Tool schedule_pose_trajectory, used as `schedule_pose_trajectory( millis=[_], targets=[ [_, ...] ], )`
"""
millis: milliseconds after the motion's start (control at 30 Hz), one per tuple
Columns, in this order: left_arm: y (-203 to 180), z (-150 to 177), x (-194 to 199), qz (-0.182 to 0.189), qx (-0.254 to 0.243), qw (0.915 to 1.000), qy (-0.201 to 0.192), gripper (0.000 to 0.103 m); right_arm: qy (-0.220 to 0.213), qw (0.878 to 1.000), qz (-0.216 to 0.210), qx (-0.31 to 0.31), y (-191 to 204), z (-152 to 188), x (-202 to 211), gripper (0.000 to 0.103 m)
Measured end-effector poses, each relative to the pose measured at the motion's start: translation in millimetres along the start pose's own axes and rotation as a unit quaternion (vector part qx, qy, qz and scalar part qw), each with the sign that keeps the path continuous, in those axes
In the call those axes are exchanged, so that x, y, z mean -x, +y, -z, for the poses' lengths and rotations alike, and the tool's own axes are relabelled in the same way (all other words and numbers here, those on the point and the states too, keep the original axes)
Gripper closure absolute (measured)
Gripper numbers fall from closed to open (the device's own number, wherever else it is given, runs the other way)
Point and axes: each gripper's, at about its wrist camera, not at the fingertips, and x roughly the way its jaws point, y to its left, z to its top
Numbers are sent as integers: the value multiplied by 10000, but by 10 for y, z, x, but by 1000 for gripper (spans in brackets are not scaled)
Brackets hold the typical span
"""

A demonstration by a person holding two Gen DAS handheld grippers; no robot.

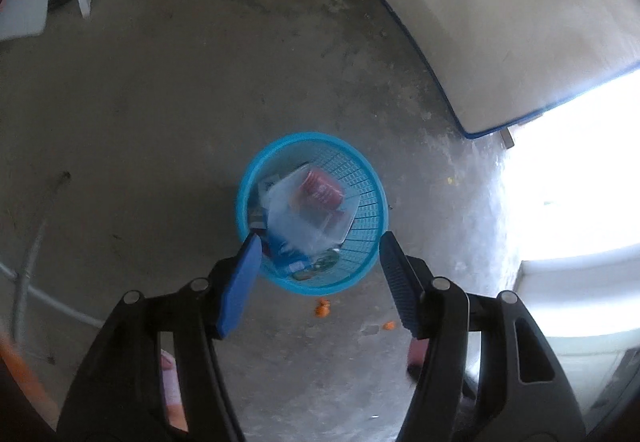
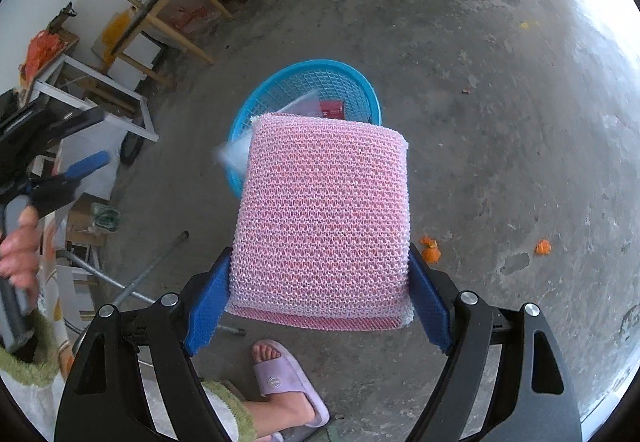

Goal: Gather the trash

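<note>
Looking down, I see the bare grey concrete floor and, standing on it, the round blue plastic mesh basket, my landmark. Inside the basket a clear plastic container lies tilted over a red can, a blue-and-white carton beside them. Nearer me than the basket, the pink netted rectangular sponge hangs partly over its near rim, clamped at both side edges by my right gripper. My left gripper hovers above the basket's near rim, its blue fingers apart with nothing between them. Small orange scraps lie on the floor just short of the basket. A foot in a lilac slipper stands behind.
</note>
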Motion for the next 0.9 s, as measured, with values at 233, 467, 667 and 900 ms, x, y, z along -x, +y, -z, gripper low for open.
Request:
schedule_pose_trajectory(
  millis=[233,467,667,900],
  targets=[
    [199,270,760,139,-310,9991,-265,41,-94,9999,-22,28,117,-333,-218,23],
    [612,1096,1855,-127,-538,9893,-1353,31,-118,9992,-360,-84,205,-860,-757,16],
    [1101,1885,2444,-290,-172,9835,-1776,29,337,9983,408,-263,-72,-983,-1386,16],
    [1490,2474,2814,-535,111,9761,-2104,25,-66,9997,198,-156,-90,-691,-863,16]
  ],
)
